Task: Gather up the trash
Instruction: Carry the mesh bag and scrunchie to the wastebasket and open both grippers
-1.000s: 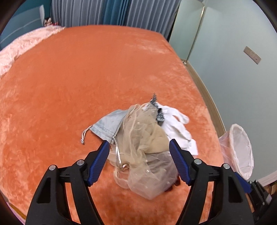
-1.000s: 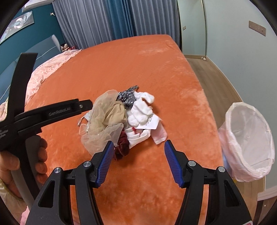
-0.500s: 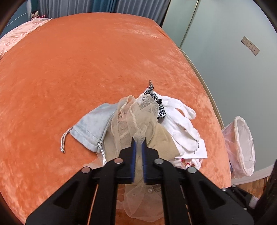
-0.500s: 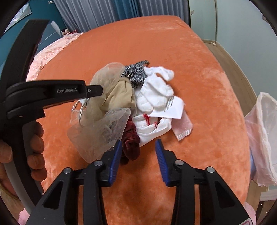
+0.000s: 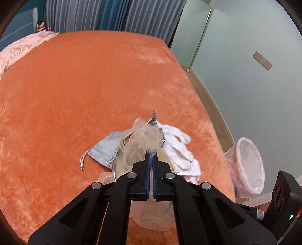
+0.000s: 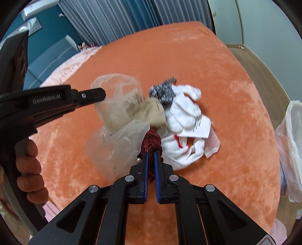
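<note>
A heap of trash lies on the orange bed: a beige mesh bag (image 5: 139, 145), a pale denim pouch (image 5: 105, 148), white gloves (image 5: 177, 145) with a paper tag (image 6: 202, 126), a black-and-white speckled piece (image 6: 164, 92), a dark red velvet scrunchie (image 6: 152, 142). My left gripper (image 5: 151, 154) is shut on the mesh bag and holds it lifted; it also shows in the right wrist view (image 6: 102, 94). My right gripper (image 6: 150, 153) is shut on the scrunchie at the heap's near edge.
A bin lined with a pale pink bag (image 5: 249, 165) stands on the floor by the bed's right side; it also shows in the right wrist view (image 6: 292, 150). A pink quilt (image 5: 20, 50) covers the far left of the bed. Curtains (image 5: 113, 17) hang behind.
My left gripper closed on the mesh bag and has lifted it. My right gripper moved in from open and has closed on the red scrunchie.
</note>
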The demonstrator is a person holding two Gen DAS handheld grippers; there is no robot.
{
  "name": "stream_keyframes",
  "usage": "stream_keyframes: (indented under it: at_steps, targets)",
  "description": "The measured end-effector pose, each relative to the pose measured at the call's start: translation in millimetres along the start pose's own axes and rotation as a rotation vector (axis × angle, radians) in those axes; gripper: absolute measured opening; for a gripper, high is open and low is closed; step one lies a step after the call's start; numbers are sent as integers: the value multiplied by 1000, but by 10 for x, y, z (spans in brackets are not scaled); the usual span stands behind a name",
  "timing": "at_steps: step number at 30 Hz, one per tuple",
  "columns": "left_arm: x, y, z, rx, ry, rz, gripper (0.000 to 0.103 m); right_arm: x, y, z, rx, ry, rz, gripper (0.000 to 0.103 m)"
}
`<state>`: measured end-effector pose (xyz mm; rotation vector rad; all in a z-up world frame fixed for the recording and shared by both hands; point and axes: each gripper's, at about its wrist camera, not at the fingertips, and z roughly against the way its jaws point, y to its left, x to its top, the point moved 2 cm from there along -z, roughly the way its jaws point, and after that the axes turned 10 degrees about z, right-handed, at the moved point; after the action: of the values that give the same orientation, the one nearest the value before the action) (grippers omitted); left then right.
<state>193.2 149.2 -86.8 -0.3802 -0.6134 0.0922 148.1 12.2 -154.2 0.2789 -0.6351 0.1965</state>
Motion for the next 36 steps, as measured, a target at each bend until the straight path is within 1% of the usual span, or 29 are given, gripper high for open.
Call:
stream_keyframes:
  at_steps: [6, 9, 14, 18, 23, 27, 32, 36]
  targets:
    - [148, -322, 540, -47, -88, -29, 1, 215, -20, 697, 4, -155, -6, 5]
    - [222, -555, 821, -77, -133, -59, 1, 312, -66, 1036, -16, -229, -2, 5]
    - [300, -1046, 1165, -134, -184, -118, 1, 394, -262, 1612, -78, -341, -12, 5]
    - [336, -1418, 1316, -178, -210, -151, 1, 370, -524, 1997, -150, -403, -27, 5]
    - [347, -1886, 1464, -232, -241, -196, 1, 254, -957, 2429, -244, -452, -72, 5]
    - [306, -2318, 1472, -277, -236, -249, 1, 171, -1214, 2678, -313, -470, -91, 5]
    - [167, -2854, 1289, -325, -191, -319, 1, 59, -1525, 2829, -385, -470, -118, 5]
    - [38, -3216, 1081, -380, -147, -362, 1, -59, -1795, 2802, -416, -451, -162, 5]
